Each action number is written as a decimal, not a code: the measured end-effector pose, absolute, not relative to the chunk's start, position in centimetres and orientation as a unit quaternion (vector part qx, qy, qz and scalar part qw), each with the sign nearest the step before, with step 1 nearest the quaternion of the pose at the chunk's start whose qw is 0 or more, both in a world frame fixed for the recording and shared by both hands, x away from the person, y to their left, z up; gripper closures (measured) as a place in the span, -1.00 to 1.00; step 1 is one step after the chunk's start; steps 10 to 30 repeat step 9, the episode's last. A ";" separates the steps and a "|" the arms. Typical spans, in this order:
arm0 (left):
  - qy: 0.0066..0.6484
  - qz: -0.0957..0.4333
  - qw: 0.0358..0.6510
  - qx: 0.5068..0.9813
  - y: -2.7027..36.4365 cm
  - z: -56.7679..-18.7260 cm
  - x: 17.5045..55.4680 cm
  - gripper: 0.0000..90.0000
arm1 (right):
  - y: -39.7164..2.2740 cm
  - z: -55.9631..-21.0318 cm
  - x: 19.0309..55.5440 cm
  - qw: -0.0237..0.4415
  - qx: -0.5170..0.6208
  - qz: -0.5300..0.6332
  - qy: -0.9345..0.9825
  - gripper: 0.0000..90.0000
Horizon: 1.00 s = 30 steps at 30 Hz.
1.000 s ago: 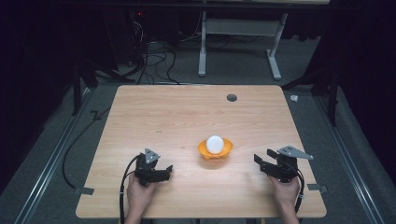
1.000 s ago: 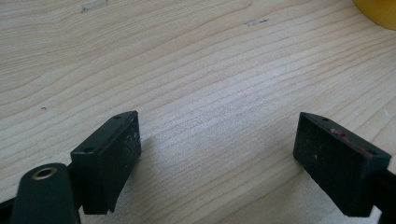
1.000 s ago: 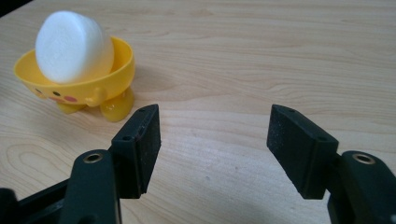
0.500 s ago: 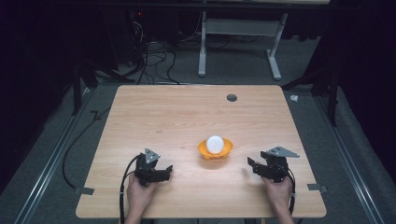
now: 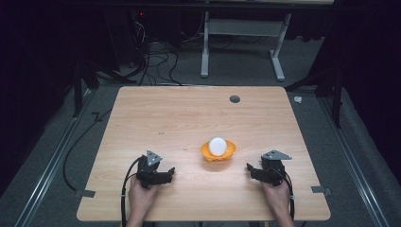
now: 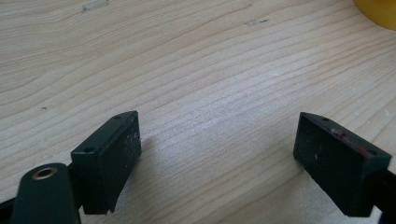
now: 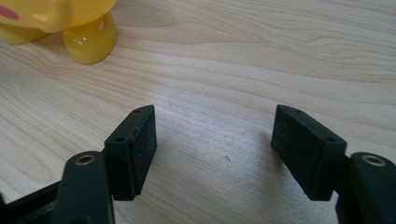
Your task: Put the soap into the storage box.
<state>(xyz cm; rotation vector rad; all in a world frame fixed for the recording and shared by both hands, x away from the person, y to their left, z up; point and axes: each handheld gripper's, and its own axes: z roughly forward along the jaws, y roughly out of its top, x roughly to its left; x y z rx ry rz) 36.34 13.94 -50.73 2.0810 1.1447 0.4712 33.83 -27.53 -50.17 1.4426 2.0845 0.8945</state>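
An orange-yellow bowl-like holder [image 5: 217, 152] with a white ball [image 5: 217, 145] in it sits on the wooden table [image 5: 189, 118], near the front middle. My left gripper [image 5: 166, 173] rests on the table to the holder's left, held by a hand, jaws open with bare wood between them [image 6: 217, 140]. My right gripper [image 5: 250, 169] rests to the holder's right, also open and empty [image 7: 214, 140]. In the right gripper view the holder's glossy yellow foot [image 7: 88, 42] stands at the upper left. A yellow edge of the holder [image 6: 379, 10] peeks in at the left gripper view's top right.
A round cable hole [image 5: 234, 99] lies near the table's far edge. Black cables [image 5: 125, 187] trail from the left gripper off the front edge. Beyond the table stand a white desk frame [image 5: 241, 38] and loose cables on grey carpet. Tape marks sit by the front corners.
My right gripper has moved left, toward the holder, and sits lower on the table. The left gripper, the holder and the ball have not moved.
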 end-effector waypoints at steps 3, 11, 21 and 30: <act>0.444 0.182 0.352 0.804 14.0 -50.7 36.3 -0.66 | -27.3 -50.2 33.9 0.225 0.517 0.320 0.761 -0.34; 0.444 0.182 0.352 0.804 14.0 -50.7 36.3 -0.66 | -27.2 -50.2 33.8 0.226 0.518 0.320 0.761 -0.35; 0.444 0.182 0.352 0.804 14.0 -50.7 36.3 -0.66 | -27.2 -50.2 33.8 0.226 0.518 0.320 0.761 -0.35; 0.444 0.182 0.352 0.804 14.0 -50.7 36.3 -0.66 | -27.2 -50.2 33.8 0.226 0.518 0.320 0.761 -0.35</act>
